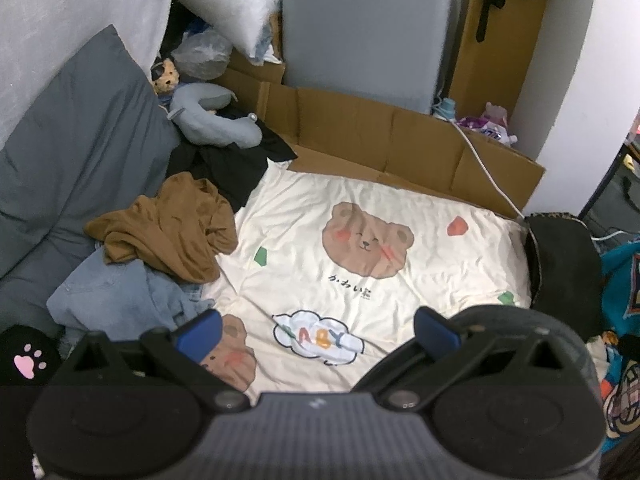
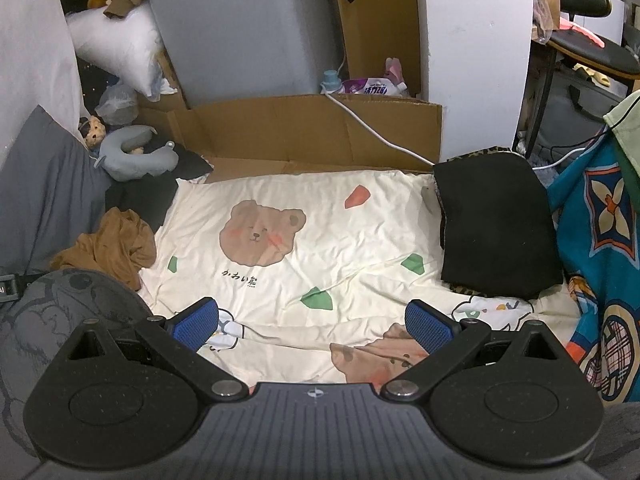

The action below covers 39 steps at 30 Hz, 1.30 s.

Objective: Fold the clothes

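A crumpled brown garment [image 1: 168, 228] [image 2: 110, 246] lies at the left edge of the cream bear-print sheet [image 1: 432, 264] [image 2: 340, 232]. Under it sits rumpled light-blue denim [image 1: 120, 300], and behind it a black garment [image 1: 228, 164] [image 2: 152, 196]. A folded black piece with leopard lining [image 1: 560, 264] [image 2: 496, 228] rests on the sheet's right side. My left gripper [image 1: 316, 334] hovers open above the sheet's near part, nothing between its blue pads. My right gripper [image 2: 312, 326] is also open and empty, low over the sheet's near edge.
A grey pillow [image 1: 76, 152] and grey neck pillow [image 1: 212, 120] lie at the left. Flattened cardboard [image 1: 380, 132] lines the far side in front of a grey fridge [image 1: 360, 32]. A white cable [image 2: 376, 132] crosses the cardboard. A blue patterned blanket [image 2: 600, 248] lies at the right.
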### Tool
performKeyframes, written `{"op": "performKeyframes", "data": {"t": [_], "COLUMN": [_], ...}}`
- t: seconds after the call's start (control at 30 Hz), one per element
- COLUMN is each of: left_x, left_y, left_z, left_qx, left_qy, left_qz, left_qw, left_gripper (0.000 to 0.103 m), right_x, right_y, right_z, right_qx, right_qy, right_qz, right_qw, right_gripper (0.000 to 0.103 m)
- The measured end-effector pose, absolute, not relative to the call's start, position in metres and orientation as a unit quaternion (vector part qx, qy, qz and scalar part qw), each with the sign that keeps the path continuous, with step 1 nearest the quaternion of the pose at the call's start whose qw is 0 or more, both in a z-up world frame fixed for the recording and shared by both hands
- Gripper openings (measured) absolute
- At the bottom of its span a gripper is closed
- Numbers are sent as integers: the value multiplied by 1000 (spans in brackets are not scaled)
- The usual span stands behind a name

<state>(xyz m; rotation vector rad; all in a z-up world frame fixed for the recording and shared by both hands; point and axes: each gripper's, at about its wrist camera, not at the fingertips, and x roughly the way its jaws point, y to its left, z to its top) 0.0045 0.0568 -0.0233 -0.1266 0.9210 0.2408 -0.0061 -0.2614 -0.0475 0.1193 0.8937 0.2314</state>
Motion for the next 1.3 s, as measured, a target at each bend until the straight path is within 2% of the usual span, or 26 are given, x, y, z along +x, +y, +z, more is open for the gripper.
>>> {"op": "performKeyframes", "data": {"t": [0.5,1.3], "left_x": [-3,0], "left_y": [56,60], "left_z": [-13,-32], "left_qx": [-42,-51], "left_qy": [424,460], "left_qz": [144,141], "left_qw": [893,875], "left_gripper": [102,102], "right_x": [-5,-5], "right_y": [-264,-261], "right_z": [-48,-48], "right_qx": [68,71], "right_qy": [430,431], "right_qz": [112,113], "right_qw": [893,892], "right_gripper": [102,102]}}
